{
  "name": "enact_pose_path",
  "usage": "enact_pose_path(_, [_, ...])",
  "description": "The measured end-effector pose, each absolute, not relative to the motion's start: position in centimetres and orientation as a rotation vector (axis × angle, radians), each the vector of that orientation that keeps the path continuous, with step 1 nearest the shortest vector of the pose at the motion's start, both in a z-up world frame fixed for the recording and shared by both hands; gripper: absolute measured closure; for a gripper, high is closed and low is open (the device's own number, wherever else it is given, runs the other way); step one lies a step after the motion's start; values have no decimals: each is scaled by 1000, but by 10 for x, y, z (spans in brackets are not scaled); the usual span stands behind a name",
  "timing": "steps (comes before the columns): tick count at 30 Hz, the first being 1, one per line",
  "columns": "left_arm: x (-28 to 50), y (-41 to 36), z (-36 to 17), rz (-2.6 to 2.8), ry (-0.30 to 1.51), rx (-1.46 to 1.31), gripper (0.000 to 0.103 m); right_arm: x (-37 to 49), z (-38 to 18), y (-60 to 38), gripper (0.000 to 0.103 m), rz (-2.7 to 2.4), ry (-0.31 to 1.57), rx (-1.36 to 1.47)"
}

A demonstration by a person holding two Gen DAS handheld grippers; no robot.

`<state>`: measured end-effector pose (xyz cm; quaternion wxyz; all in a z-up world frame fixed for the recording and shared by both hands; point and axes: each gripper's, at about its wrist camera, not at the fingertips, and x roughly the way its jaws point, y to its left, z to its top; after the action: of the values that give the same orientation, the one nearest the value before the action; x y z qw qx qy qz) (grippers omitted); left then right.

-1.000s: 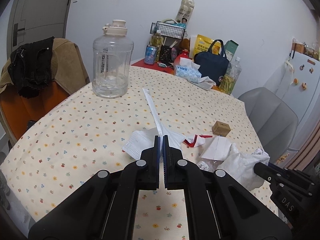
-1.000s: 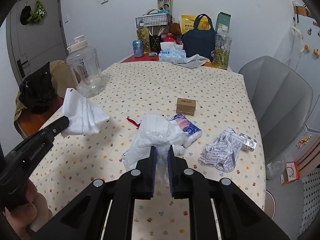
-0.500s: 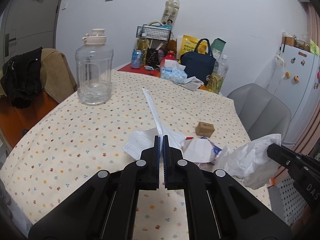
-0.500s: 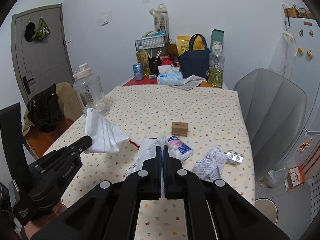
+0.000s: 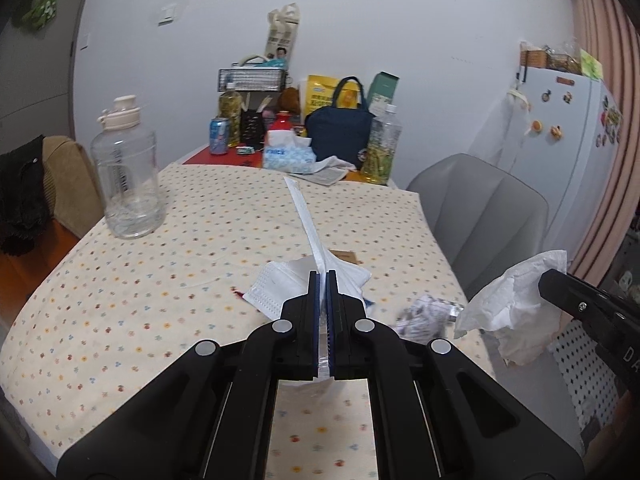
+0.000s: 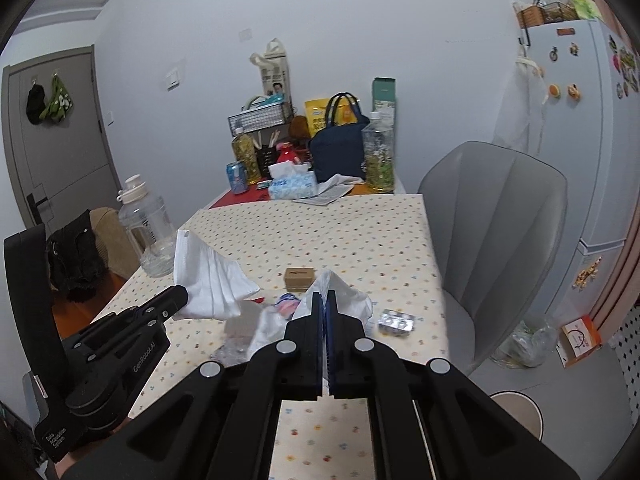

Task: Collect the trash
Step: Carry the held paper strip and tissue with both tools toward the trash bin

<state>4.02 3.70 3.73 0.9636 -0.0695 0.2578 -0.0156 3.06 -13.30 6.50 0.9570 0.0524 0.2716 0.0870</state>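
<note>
- Both sets of fingers are sitting pressed together, each pinching something white and soft.
- Your left gripper is clamping a white face mask; its folded edge is sticking up as a thin strip toward the centre of the left wrist frame, and in the right wrist frame the mask is fanning out at centre left, lifted off the table.
- Your right gripper is clamping a crumpled white tissue, jaws having just finished closing on it; the left wrist frame is showing that tissue hanging in the air at the right edge, beyond the table's edge.
- Trash is remaining on the spotted cloth: a crumpled printed paper at lower right of centre in the left view, a silver blister pack right of your right fingers, a pink-and-blue packet just left of them, partly hidden.
- A small brown box is sitting just above those fingers in the frame.
- A big clear jug is standing upright at centre left.
- A grey chair is standing at the table's right side.
</note>
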Motion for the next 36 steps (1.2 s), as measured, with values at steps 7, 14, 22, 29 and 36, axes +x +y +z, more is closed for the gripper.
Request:
enact_pose_path(7, [45, -13, 45, -116, 517, -94, 99, 20, 67, -177, 101, 110, 534, 144])
enact_pose_path(14, [49, -62, 50, -196, 517, -44, 99, 12, 64, -221, 101, 44, 524, 193])
enact_pose_path(22, [56, -114, 50, -288, 534, -6, 99, 5, 57, -269, 101, -25, 520, 239])
enact_pose_path(29, [62, -160, 41, -362, 561, 39, 99, 0, 39, -313, 101, -90, 537, 297])
enact_pose_path(36, [72, -213, 16, -428, 621, 93, 99, -2, 12, -358, 101, -154, 568, 357])
